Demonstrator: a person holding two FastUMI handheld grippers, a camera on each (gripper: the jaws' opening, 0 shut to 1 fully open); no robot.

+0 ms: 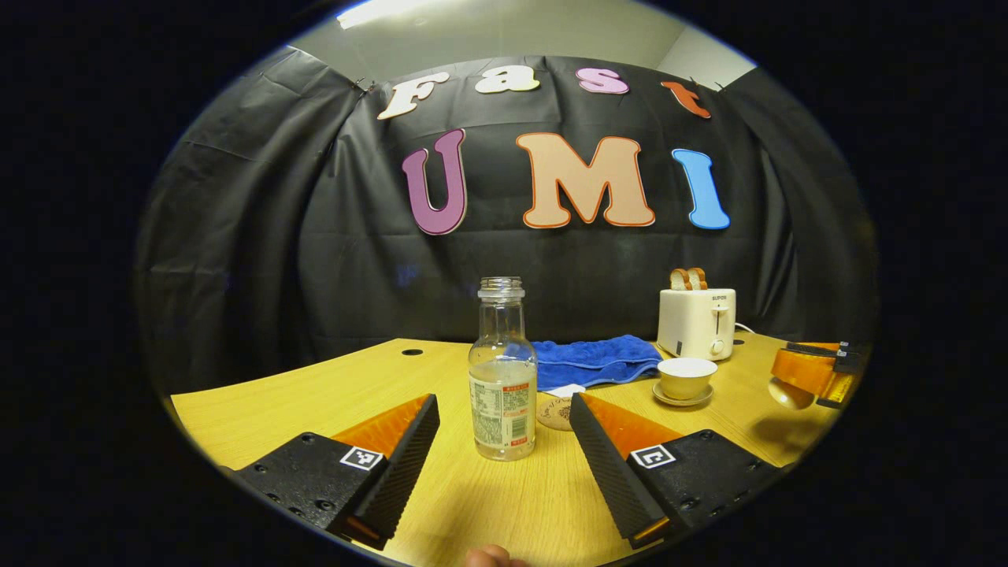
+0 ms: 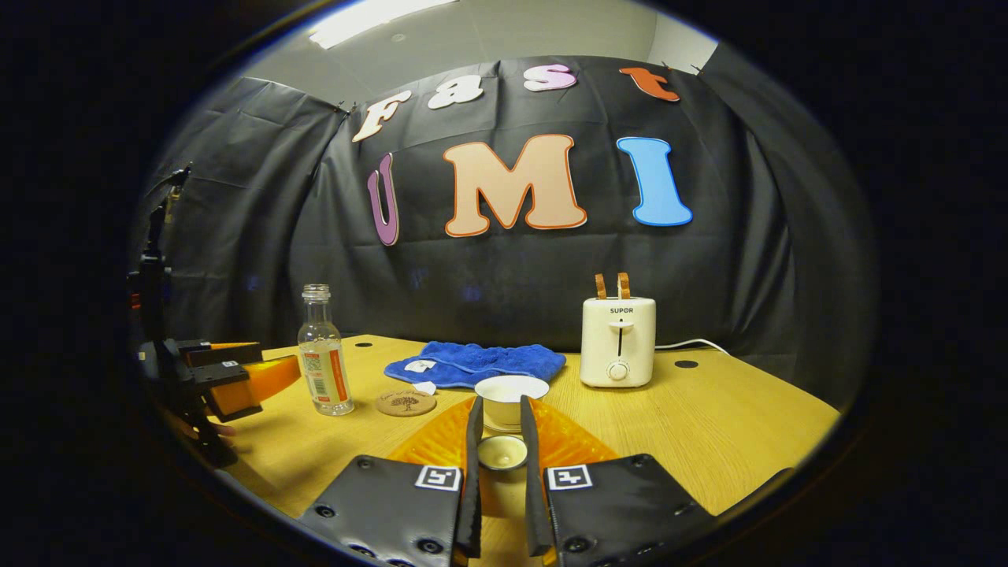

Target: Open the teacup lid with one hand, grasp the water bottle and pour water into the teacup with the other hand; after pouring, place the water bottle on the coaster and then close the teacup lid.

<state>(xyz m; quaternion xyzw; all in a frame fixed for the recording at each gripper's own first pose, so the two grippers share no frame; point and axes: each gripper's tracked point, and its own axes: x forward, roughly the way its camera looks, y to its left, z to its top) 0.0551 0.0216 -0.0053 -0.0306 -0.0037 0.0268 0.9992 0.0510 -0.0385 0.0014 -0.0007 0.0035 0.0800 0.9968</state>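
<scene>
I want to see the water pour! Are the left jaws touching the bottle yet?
Apart. In the left gripper view the left gripper stands wide open, and bare table shows between the bottle and each finger.

coaster [image 1: 555, 413] half hidden behind finger, toaster [image 1: 698, 322] label too small, fingertip [image 1: 492, 557] cut off

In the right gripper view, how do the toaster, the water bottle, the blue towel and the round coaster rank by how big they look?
Largest to smallest as they look:
1. blue towel, the widest
2. toaster
3. water bottle, taller than the toaster but much thinner, so these two are close
4. coaster
</scene>
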